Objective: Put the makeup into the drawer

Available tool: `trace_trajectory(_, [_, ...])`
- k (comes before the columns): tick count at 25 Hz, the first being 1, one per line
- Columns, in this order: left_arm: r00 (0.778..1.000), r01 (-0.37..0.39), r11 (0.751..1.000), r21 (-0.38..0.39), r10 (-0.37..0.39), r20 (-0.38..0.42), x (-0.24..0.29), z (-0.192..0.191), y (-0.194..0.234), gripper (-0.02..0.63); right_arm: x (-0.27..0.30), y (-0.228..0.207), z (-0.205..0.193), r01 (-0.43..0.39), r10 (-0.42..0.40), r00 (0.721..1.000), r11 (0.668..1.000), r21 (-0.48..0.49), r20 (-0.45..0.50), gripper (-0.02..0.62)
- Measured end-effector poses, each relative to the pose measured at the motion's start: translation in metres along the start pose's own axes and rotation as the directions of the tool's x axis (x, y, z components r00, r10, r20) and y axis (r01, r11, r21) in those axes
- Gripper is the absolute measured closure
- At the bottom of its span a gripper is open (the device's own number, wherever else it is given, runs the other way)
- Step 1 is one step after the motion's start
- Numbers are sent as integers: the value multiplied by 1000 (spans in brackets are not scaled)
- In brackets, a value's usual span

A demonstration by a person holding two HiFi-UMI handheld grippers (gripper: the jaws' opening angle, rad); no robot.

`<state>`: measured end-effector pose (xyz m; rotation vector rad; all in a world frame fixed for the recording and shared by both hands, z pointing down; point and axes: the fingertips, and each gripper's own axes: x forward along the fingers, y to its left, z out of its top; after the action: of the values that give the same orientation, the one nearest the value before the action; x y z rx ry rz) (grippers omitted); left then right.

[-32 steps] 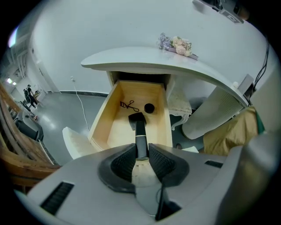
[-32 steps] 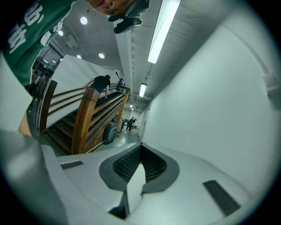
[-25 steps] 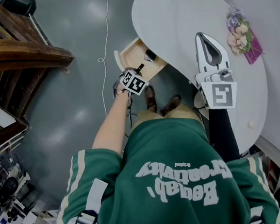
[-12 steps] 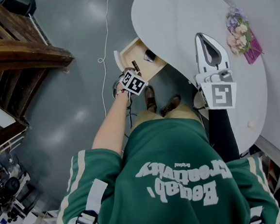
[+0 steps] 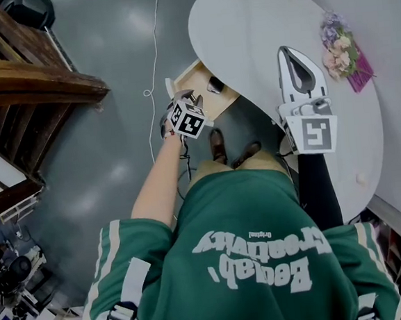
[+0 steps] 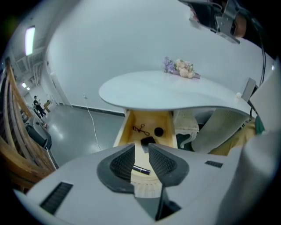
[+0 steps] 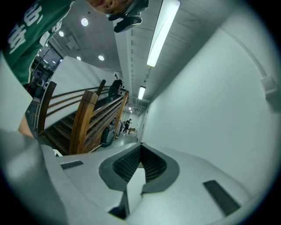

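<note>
Makeup tube (image 6: pixel 141 169), dark and slim, shows through the gap of the left tongs (image 6: pixel 141 147), whose two ribbed pads stand a little apart and press on nothing. As far as the left gripper view tells, the tube lies on the pale wooden floor at the near end of the open drawer (image 6: pixel 127 132). Deeper in the same drawer lie a black square compact (image 6: pixel 148 140), a round black pot (image 6: pixel 158 131) and a black scissor-like curler (image 6: pixel 140 128), all apart from one another. From the head view, the left tongs (image 5: pixel 183 98) hang just above the drawer's near corner, their cube showing a black-and-white square marker with no words. The right tongs (image 7: pixel 140 147) are closed pad to pad with nothing between them. They rest level over the white oval table (image 5: pixel 244 19), well apart from the drawer; their cube bears a marker pattern, not lettering. A small bunch of flowers (image 5: pixel 340 42) lies near the table's far edge. The person's green top (image 5: pixel 251 256) carries white lettering, seen upside down and not surely legible. A white cable (image 5: pixel 151 62) trails over the grey floor beside a wooden staircase (image 5: pixel 25 73).
</note>
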<state>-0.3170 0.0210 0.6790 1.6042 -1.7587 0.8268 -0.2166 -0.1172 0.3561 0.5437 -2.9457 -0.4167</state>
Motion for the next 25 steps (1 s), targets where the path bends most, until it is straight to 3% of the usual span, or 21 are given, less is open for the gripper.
trace_trajectory(3, [987, -75, 997, 4, 73, 146, -33, 54, 21, 466, 2, -3, 7, 12, -12, 1000, 1000, -3, 15, 586])
trace_trajectory(7, [930, -151, 989, -6, 144, 339, -89, 124, 41, 453, 7, -4, 27, 27, -30, 996, 999, 27, 90, 586])
trace_trajectory(13, [796, -232, 972, -24, 204, 570, -173, 206, 56, 451, 8, -8, 29, 40, -41, 997, 999, 7, 68, 586])
trace_trajectory(17, [670, -296, 953, -56, 249, 699, -227, 245, 61, 451, 8, -8, 34, 41, -43, 994, 999, 25, 102, 586])
trace_trajectory(18, [656, -301, 952, -59, 252, 712, -233, 247, 60, 451, 6, -6, 33, 37, -40, 994, 999, 25, 104, 586])
trace_trajectory(25, [614, -257, 966, -12, 173, 770, -247, 271, 29, 451, -15, -19, 27, 82, -85, 993, 996, 30, 80, 586])
